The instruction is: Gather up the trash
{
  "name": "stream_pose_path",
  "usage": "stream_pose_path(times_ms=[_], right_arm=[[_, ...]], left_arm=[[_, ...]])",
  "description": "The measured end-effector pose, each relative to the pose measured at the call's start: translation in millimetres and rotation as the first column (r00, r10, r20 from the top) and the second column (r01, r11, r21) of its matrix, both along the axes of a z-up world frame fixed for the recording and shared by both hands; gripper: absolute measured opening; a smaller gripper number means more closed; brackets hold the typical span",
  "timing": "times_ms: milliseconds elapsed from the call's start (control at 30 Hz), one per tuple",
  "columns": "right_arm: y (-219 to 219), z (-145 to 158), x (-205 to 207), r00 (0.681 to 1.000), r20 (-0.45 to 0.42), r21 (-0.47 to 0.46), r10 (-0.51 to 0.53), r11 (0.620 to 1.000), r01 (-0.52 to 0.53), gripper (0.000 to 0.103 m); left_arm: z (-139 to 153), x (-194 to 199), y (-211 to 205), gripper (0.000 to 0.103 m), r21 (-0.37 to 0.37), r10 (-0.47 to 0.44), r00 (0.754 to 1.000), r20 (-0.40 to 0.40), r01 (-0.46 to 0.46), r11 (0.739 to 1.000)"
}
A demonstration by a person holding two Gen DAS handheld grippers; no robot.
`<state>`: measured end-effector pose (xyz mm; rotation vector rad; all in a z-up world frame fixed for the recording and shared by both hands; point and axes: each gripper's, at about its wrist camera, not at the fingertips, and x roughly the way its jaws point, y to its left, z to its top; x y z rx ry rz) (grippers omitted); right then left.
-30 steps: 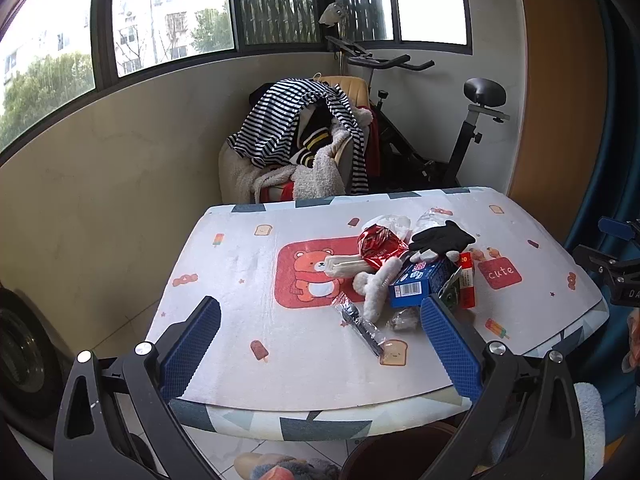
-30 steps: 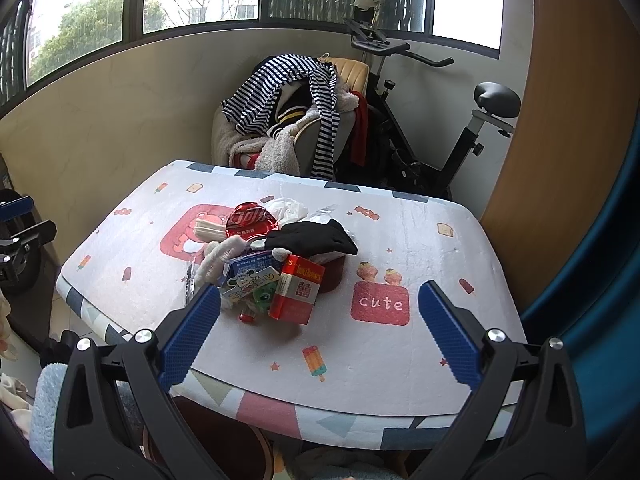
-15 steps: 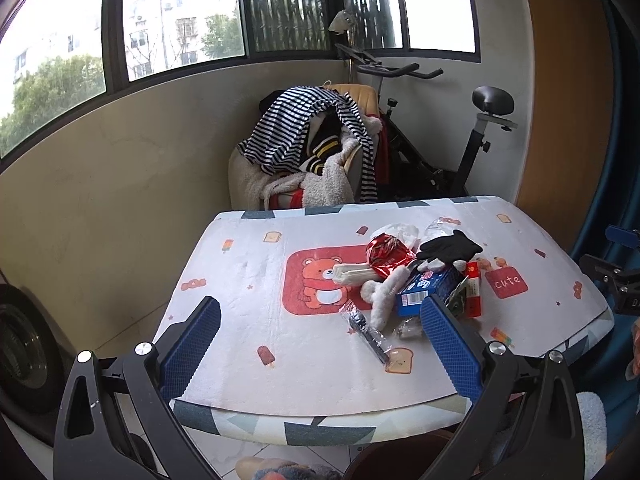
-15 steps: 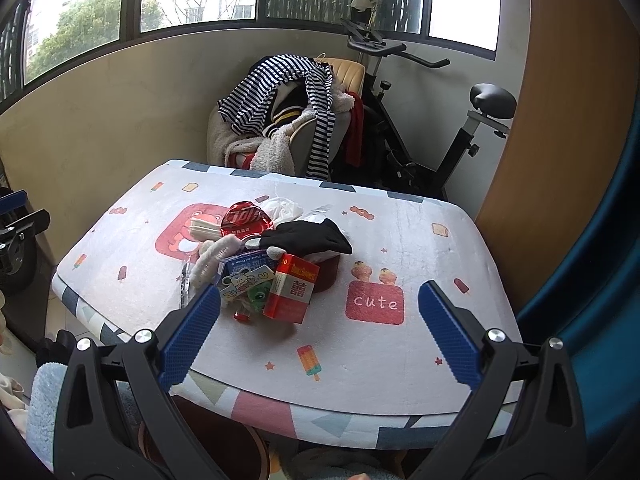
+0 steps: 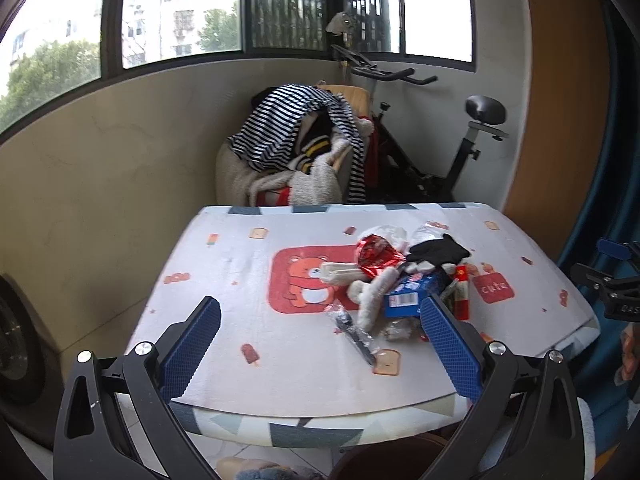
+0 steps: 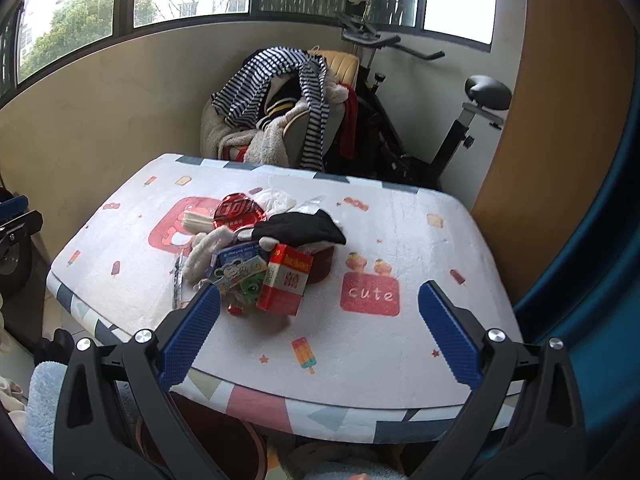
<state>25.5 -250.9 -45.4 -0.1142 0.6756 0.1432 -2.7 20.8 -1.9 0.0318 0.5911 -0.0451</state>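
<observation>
Left wrist view: left gripper [image 5: 320, 336] at bottom of frame, blue fingers [image 5: 192, 348] spread wide, nothing between them, held off the near edge of the table [image 5: 224, 264]. Trash pile [image 5: 404, 280] sits centre-right of frame on the printed cover: red foil wrapper [image 5: 374, 252], black glove [image 5: 440, 251], blue box [image 5: 412, 294], red carton [image 5: 462, 292] partly hidden behind right finger, clear wrapper w/ dark item [image 5: 356, 334] nearest the gripper. Chair w/ striped clothes [image 5: 296, 136] and exercise bike [image 5: 460, 148] in upper centre, behind table.

Right wrist view: right gripper [image 6: 319, 328] at bottom, fingers [image 6: 448, 340] also wide apart, empty. Same pile at centre-left of frame; red carton [image 6: 286, 280] upright-ish and tilted, just past the left fingertip, blue box [image 6: 240, 258] beside it, black glove [image 6: 304, 230] on top behind, red foil wrapper [image 6: 239, 213] further back. "cute" patch [image 6: 370, 294] lies between the fingers, centre-right. Dark bin rim [image 6: 200, 432] shows under the table edge, lower left.
</observation>
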Motion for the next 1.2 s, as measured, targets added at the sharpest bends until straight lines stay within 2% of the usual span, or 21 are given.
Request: stream_pose_path(times_ms=[100,167,267,400,467,567,600,700,833,933,1000,1033,1167,1200], right_arm=[[-3,-10,4,1.000,-0.019,0.028,0.002,1.000,-0.001,0.097],[-6,-17,6,1.000,-0.030,0.064,0.001,0.998,0.000,0.097],[-7,-32,10,0.998,-0.059,0.111,0.008,0.994,-0.002,0.097],[-1,-51,17,0.995,-0.100,0.092,0.010,0.996,-0.001,0.097],[0,-60,23,0.993,-0.114,0.088,-0.005,0.996,0.015,0.097],[3,-69,32,0.992,-0.098,-0.015,-0.073,0.997,0.072,0.097],[1,-72,36,0.992,-0.100,-0.002,-0.071,0.997,0.071,0.097],[-9,-84,55,0.991,-0.123,0.113,-0.043,0.992,0.057,0.097],[-6,-106,81,0.990,-0.142,0.147,0.013,0.989,0.008,0.097],[-4,-126,106,0.982,-0.159,0.260,0.102,0.964,-0.059,0.097],[-2,-136,119,0.977,-0.172,0.289,0.129,0.954,-0.075,0.094],[-1,-140,124,0.974,-0.178,0.300,0.140,0.950,-0.082,0.090],[1,-160,149,0.962,-0.193,0.382,0.193,0.918,-0.108,0.088],[3,-163,151,0.961,-0.184,0.396,0.205,0.911,-0.119,0.088]], left_arm=[[-4,3,2,0.098,-0.049,-0.045,0.999,-0.031,0.043,0.998],[-9,5,3,0.098,-0.065,-0.039,0.998,-0.045,0.036,0.997],[-19,8,3,0.098,-0.026,-0.023,0.999,-0.047,0.021,0.999],[-33,10,6,0.098,-0.025,-0.053,0.996,-0.070,0.052,0.998],[-38,11,8,0.098,0.005,-0.022,0.998,-0.055,0.022,1.000],[-45,14,14,0.098,0.007,-0.008,0.999,-0.038,0.008,1.000],[-48,16,15,0.098,-0.002,-0.018,0.999,-0.033,0.018,1.000],[-58,21,16,0.098,0.021,-0.009,0.999,-0.035,0.010,1.000],[-76,33,25,0.098,0.033,0.038,0.996,-0.077,-0.036,0.999],[-92,46,36,0.098,0.038,0.092,0.988,-0.126,-0.088,0.995],[-98,51,41,0.098,0.039,0.112,0.983,-0.143,-0.108,0.993],[-102,55,45,0.098,0.034,0.129,0.979,-0.156,-0.125,0.992],[-107,64,56,0.098,-0.047,0.168,0.968,-0.185,-0.179,0.983],[-108,67,57,0.098,-0.037,0.201,0.960,-0.193,-0.212,0.977]])
